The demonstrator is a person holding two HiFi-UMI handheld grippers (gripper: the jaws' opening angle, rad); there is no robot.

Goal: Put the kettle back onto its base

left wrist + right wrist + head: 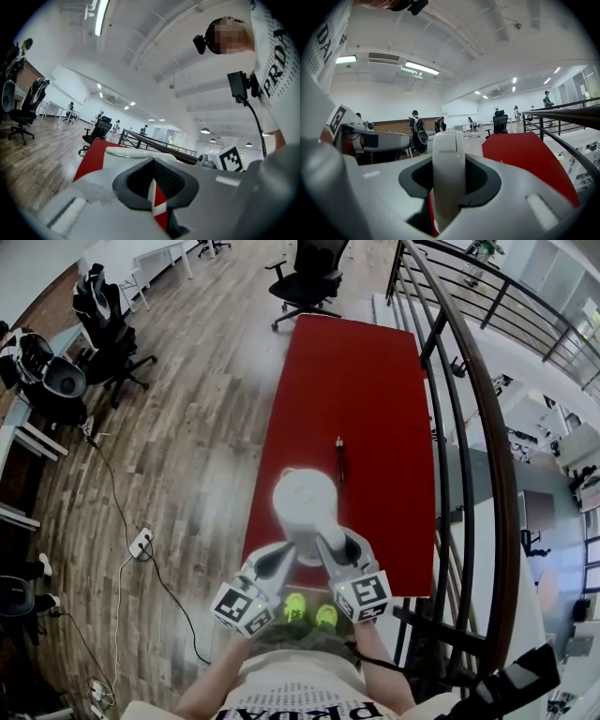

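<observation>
While right gripper [449,164] pinches kettle [305,502] handle over red table [375,427], left gripper [153,180] is pressed together; railing [487,427] at rt.

Red table [375,399] open beyond kettle [305,504], railing [494,442] right

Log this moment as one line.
right gripper: shut on kettle handle | left gripper: shut, empty, beside kettle | base: not in view

Wood floor [187,427], socket strip [141,542] on it. Red table [375,427] alongside blk railing [488,404]. Blk office chairs [309,282] at far end. White walls [393,105]; ceiling tubes [422,68] lit.
</observation>
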